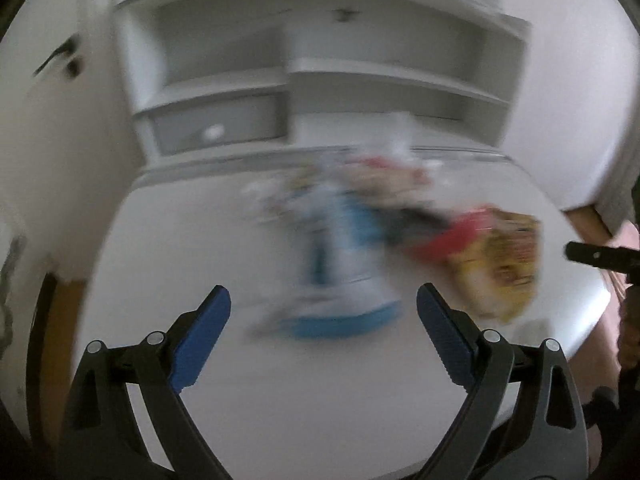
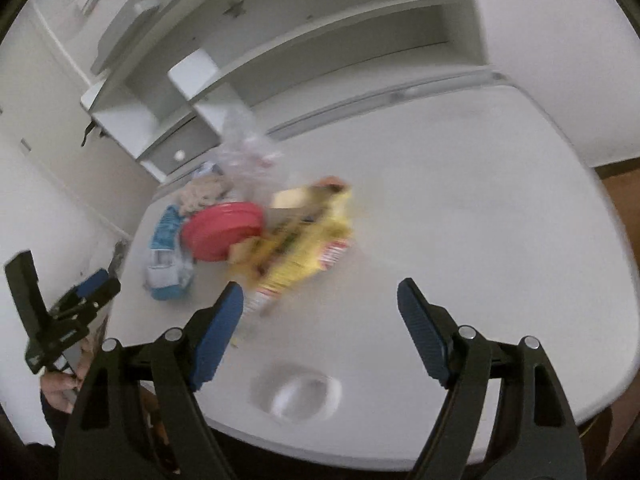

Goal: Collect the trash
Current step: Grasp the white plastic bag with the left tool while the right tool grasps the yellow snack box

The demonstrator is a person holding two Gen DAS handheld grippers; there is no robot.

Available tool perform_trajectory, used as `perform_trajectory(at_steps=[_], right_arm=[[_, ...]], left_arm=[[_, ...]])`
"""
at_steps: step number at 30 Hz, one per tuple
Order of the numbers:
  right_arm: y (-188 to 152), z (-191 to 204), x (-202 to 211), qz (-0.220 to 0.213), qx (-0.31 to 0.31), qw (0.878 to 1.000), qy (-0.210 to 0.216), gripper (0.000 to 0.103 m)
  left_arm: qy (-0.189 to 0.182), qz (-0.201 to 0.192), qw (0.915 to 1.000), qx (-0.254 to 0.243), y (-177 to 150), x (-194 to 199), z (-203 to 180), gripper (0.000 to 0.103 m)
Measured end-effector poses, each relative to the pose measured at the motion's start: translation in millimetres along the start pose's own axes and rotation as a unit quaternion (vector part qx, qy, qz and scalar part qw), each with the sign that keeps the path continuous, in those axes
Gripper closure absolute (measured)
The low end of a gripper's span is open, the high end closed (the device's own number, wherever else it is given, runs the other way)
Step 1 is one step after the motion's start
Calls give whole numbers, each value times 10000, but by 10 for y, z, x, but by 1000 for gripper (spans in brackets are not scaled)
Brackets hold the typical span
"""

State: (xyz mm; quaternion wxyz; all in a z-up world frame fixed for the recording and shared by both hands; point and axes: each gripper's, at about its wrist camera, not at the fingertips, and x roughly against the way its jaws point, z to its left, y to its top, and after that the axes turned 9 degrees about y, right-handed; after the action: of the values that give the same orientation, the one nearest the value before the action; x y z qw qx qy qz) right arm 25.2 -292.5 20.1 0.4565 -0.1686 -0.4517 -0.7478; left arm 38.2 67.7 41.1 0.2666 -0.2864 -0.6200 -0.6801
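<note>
Left gripper (image 1: 323, 322) with blue-padded jaws spread wide, nothing between them — angled down over a white tabletop (image 1: 180, 248). Just ahead of its tips, a blurred blue-and-white crumpled packet (image 1: 344, 280); ahead and to the right, a yellow snack bag (image 1: 500, 264). Right gripper (image 2: 320, 320) likewise parted and empty. Just beyond its left finger the same yellow snack bag (image 2: 304, 248), a round red plastic lid (image 2: 222, 230) touching it further left, a clear plastic bag (image 2: 248, 152) behind. Near its base, a white tape ring (image 2: 300, 396).
</note>
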Motion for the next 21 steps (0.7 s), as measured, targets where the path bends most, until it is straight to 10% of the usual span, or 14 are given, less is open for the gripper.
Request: perform_trajectory(at_steps=[8,14,21], right_arm=[[153,27,-620,518,-608,9968,-27,35],[187,-33,-753,638,-799,9947,-100,91],[240,70,-371,258,-340,9982,-416,94]], left_arm=[[-59,286,9995,95,-148,-456,514,12],[-94,334,9986,-408,-235,-615,400,12],[-163,434,9968,-646,-206,-875,381,12]])
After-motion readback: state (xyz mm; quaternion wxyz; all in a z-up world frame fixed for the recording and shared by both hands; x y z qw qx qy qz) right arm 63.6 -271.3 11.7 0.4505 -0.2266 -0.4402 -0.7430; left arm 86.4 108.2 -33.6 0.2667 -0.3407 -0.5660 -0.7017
